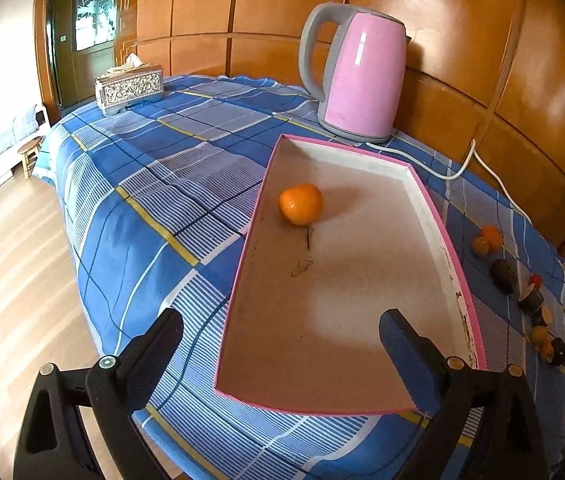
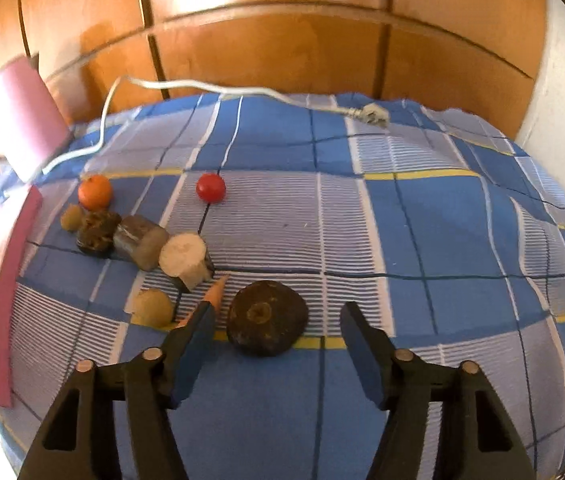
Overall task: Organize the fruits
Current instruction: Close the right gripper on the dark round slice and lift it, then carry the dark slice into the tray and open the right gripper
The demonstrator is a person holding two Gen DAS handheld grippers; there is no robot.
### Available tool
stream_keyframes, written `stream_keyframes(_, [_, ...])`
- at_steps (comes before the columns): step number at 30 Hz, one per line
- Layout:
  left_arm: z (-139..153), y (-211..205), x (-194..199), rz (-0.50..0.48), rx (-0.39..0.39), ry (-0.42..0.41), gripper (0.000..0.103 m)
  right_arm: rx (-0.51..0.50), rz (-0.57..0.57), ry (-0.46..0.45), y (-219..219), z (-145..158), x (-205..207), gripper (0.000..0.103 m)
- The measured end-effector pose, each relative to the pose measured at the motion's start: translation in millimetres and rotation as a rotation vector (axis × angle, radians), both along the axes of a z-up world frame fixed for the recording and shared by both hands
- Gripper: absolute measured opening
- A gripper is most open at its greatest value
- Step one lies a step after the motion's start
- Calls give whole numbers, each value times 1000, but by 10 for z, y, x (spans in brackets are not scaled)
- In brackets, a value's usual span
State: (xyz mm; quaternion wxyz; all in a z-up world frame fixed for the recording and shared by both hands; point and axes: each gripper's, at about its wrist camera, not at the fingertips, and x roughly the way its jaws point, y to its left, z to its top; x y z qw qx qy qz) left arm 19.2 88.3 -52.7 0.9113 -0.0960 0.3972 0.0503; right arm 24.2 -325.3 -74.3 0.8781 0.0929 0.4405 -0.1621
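Note:
A pink-rimmed tray (image 1: 448,236) lies on the blue checked cloth and holds one orange (image 1: 301,204). My left gripper (image 1: 280,330) is open and empty, its fingers straddling the tray's near end. In the right wrist view a row of fruits lies right of the tray (image 2: 10,264): an orange (image 2: 95,191), a red tomato (image 2: 211,187), a small yellowish fruit (image 2: 71,217), a dark rough fruit (image 2: 96,233), two cut cylinder pieces (image 2: 140,241) (image 2: 185,259), a pale round fruit (image 2: 153,307) and a dark brown round fruit (image 2: 268,317). My right gripper (image 2: 276,320) is open around the dark brown fruit.
A pink electric kettle (image 1: 356,76) stands behind the tray; its white cord (image 2: 210,90) and plug (image 2: 374,117) trail across the cloth. A tissue box (image 1: 128,89) sits at the far left corner. An orange pencil tip (image 2: 216,291) lies by the right gripper's left finger. Wooden panelling backs the table.

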Motion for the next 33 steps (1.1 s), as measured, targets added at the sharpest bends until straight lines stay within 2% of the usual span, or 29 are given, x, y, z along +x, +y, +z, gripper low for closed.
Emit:
stream_keyframes(3, [8, 31, -1, 11, 0, -1, 99, 39, 9, 33, -35, -119, 57, 46])
stream_keyframes(6, [17, 66, -4, 24, 1, 0, 99, 7, 31, 23, 3, -128, 49, 46])
stream_keyframes(10, [24, 122, -19, 42, -4, 1, 99, 27, 28, 9, -30, -108, -9, 46])
stream_keyframes(14, [17, 173, -20, 61, -15, 8, 99, 42, 15, -42, -46, 23, -104, 46])
stream_keyframes(19, [23, 175, -27, 66, -15, 7, 99, 67, 52, -80, 75, 180, -153, 46])
stream_keyframes(26, [30, 207, -45, 76, -13, 2, 99, 86, 261, -107, 632, 379, -89, 46])
stream_keyframes(33, [19, 237, -33, 81, -20, 5, 100, 133, 483, -74, 1325, 379, 93, 46])
